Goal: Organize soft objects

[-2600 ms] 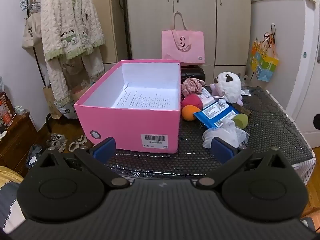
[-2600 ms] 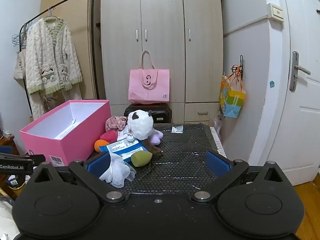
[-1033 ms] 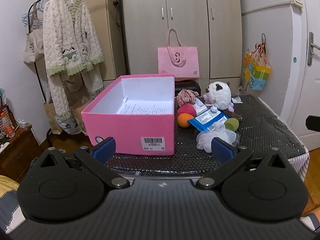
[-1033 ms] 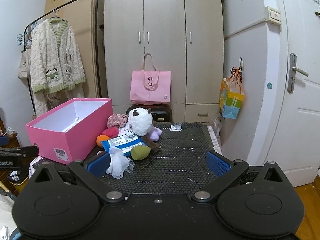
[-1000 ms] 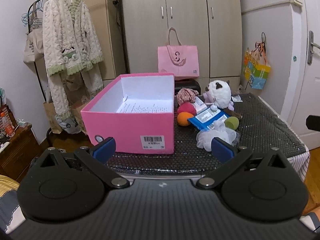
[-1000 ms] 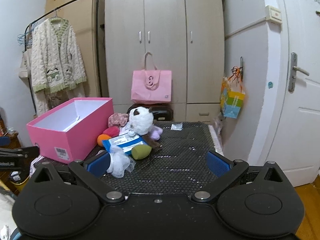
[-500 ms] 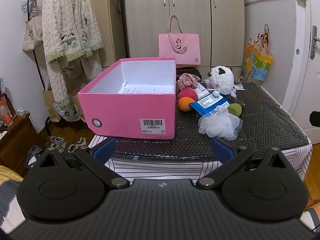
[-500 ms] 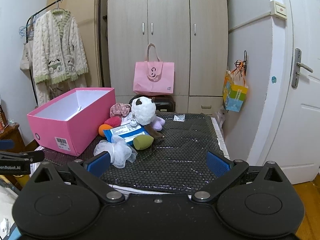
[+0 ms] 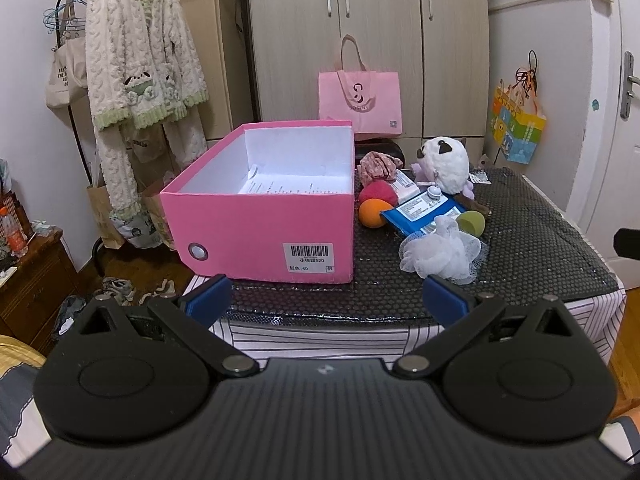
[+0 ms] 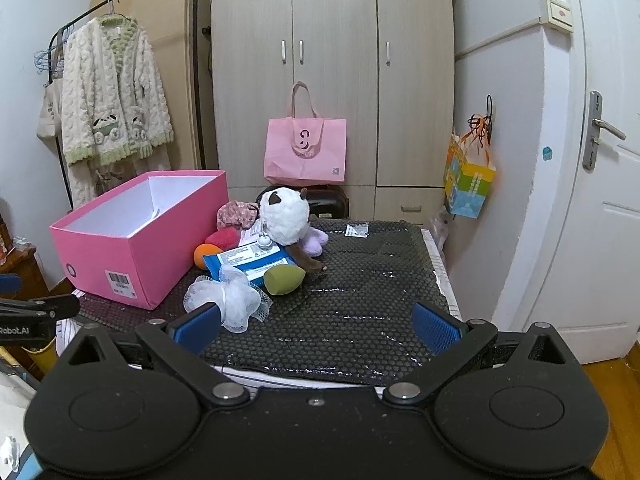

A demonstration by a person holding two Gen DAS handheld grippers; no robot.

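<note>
An open pink box [image 9: 256, 224] [image 10: 136, 240] sits on the left of a black mesh-covered table [image 9: 532, 232] [image 10: 360, 280], holding only a printed sheet. Right of it lie a white mesh pouf [image 9: 440, 254] [image 10: 230, 296], a green sponge [image 9: 471, 222] [image 10: 282, 278], an orange ball [image 9: 371, 212] [image 10: 205, 255], a red pouf [image 9: 378, 192] [image 10: 222, 238], a pink floral scrunchie [image 9: 378, 165] [image 10: 236, 213], a blue wipes pack [image 9: 424, 212] [image 10: 250, 259] and a panda plush [image 9: 444, 165] [image 10: 284, 216]. My left gripper [image 9: 325, 300] and right gripper [image 10: 316, 328] are open, empty, before the table's near edge.
A wardrobe [image 10: 332, 80] with a pink tote bag [image 9: 360, 96] [image 10: 306, 152] stands behind the table. A fluffy robe [image 9: 136, 80] hangs on a rack at left. A white door [image 10: 600, 208] and a colourful hanging bag [image 10: 468, 180] are at right. Shoes [image 9: 116, 286] lie on the floor.
Both grippers have drawn back from the table, so its striped near edge now shows. Nothing on the table has moved and both grippers stay open.
</note>
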